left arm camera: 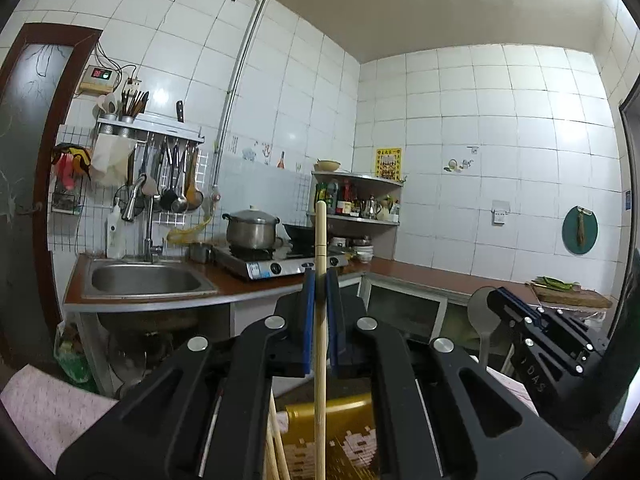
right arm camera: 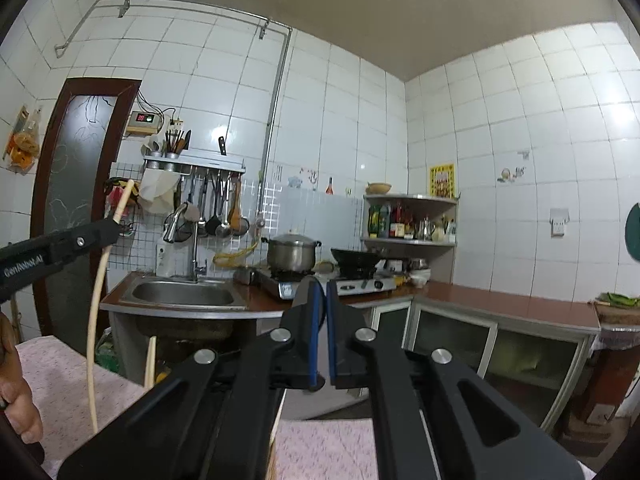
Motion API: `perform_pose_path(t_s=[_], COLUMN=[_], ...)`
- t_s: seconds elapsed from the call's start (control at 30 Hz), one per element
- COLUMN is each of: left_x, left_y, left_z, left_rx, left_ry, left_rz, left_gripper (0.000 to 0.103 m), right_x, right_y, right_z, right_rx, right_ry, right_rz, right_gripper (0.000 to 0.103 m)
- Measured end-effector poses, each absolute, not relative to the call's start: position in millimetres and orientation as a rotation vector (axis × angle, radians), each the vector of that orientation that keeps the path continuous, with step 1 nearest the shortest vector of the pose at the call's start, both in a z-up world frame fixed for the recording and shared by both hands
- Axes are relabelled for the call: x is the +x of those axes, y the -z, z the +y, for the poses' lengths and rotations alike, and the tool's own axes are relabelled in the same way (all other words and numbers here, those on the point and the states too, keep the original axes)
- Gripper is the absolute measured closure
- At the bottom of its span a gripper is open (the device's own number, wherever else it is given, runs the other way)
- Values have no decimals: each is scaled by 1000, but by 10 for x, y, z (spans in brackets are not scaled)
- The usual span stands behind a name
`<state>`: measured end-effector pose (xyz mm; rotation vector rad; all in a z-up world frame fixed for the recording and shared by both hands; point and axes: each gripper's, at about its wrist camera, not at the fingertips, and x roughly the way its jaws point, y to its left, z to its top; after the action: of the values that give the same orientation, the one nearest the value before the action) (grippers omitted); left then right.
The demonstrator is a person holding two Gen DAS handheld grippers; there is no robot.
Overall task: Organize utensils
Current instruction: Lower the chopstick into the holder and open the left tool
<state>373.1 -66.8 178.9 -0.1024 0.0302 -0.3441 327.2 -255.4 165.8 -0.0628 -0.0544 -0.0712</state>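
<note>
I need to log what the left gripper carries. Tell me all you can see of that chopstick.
The chopstick is a pale, round stick, wood or bamboo by its look, with a groove ringing it near the top. It stands upright, clamped between the blue pads of the shut left gripper, both ends sticking out. The right wrist view shows it raised before the door.

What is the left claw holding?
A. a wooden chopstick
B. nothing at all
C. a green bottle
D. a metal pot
A: the left claw is pinched shut on a pale wooden chopstick that stands upright between its blue pads.
</note>
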Motion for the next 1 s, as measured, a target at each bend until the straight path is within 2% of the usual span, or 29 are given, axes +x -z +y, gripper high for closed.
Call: perform_pose_path(t_s=[0.47,1.0], left_x=[4216,4039], left_y=[-1352,-899], left_z=[-667,-614], left_rx=[-114,-90], left_ry=[318,317], left_rz=[23,97], left_gripper=[99,99], right_x=[3663,3692], right_y=[-1410,-931], right_z=[-2429,-2281], right_rx=[-97,-130], right_ry=[100,-15], right_rz=[-73,-24], right_gripper=[99,99])
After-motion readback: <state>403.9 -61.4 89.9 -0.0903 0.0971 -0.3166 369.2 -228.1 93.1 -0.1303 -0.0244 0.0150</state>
